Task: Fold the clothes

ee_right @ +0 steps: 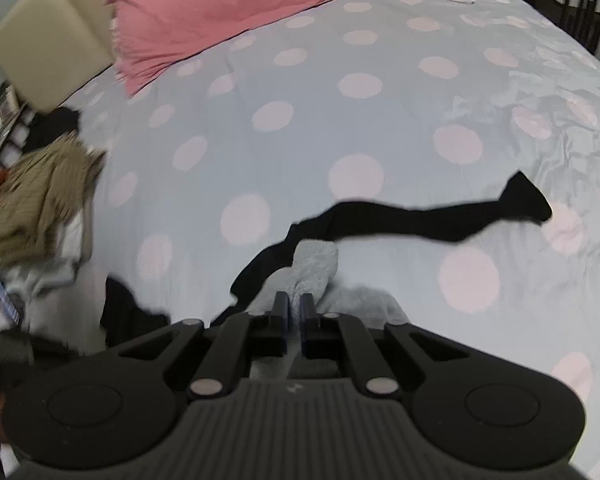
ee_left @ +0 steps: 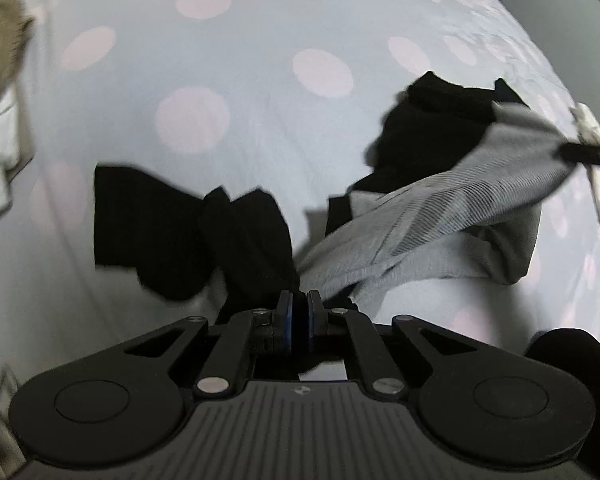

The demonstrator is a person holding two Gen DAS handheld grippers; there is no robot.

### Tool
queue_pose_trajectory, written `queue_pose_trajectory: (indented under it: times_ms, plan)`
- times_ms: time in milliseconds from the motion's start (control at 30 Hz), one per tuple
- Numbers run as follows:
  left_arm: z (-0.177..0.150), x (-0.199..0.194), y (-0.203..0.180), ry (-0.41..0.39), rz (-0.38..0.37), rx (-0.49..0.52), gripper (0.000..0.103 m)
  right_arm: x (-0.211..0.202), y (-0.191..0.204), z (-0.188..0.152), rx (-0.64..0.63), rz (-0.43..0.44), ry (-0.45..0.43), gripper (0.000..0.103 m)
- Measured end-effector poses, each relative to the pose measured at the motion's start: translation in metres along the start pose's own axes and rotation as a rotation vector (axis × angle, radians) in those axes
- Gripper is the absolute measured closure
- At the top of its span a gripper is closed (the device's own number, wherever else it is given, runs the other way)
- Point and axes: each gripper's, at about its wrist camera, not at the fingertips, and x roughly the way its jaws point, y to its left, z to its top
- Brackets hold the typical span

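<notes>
A grey-and-black garment (ee_left: 440,216) is stretched above the dotted bed (ee_left: 260,120), gripped at its black part by the closed left tongs (ee_left: 299,312) and at its grey part by the closed right tongs (ee_right: 294,312).

Home bedroom: polka-dot bed (ee_right: 340,128), pink pillow (ee_right: 220,12)

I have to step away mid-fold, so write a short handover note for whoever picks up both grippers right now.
Left gripper: shut on the black part of the grey-and-black ribbed garment.
Right gripper: shut on the same garment's grey fabric.
The garment hangs stretched between the two grippers, above the pale blue bedspread with pink dots; one long black sleeve trails out across the bedspread.
Done: garment picked up; no fold visible.
Left: lay it flat, fold it. A heap of tan clothing waits at the bed's edge.
</notes>
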Motion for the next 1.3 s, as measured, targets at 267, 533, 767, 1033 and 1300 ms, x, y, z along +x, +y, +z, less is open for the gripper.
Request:
queue_pose_trajectory:
  times_ms: [267,533,767,1033,1300]
  plan:
    - [-0.060,-0.026,-0.085,-0.097,0.098,-0.039,0.097,-0.041,-0.057,-0.091,-0.015,0.070,0.017,0.097]
    - [-0.086,-0.027,-0.136,-0.089,0.184,0.014,0.089,-0.029,-0.106,-0.154,-0.079,-0.013,0.146,0.091]
    - [-0.066,-0.032,-0.140,-0.116,0.168,-0.131,0.082,-0.025,-0.086,-0.110,-0.214,0.071,-0.036,0.071]
    - [-0.025,-0.019,-0.134,-0.092,0.204,-0.353,0.077,0.060,-0.022,-0.070,-0.425,0.313,0.153,0.070]
    - [0.001,0.019,-0.118,-0.039,0.226,-0.368,0.074,0.116,0.000,-0.043,-0.448,0.464,0.331,0.069]
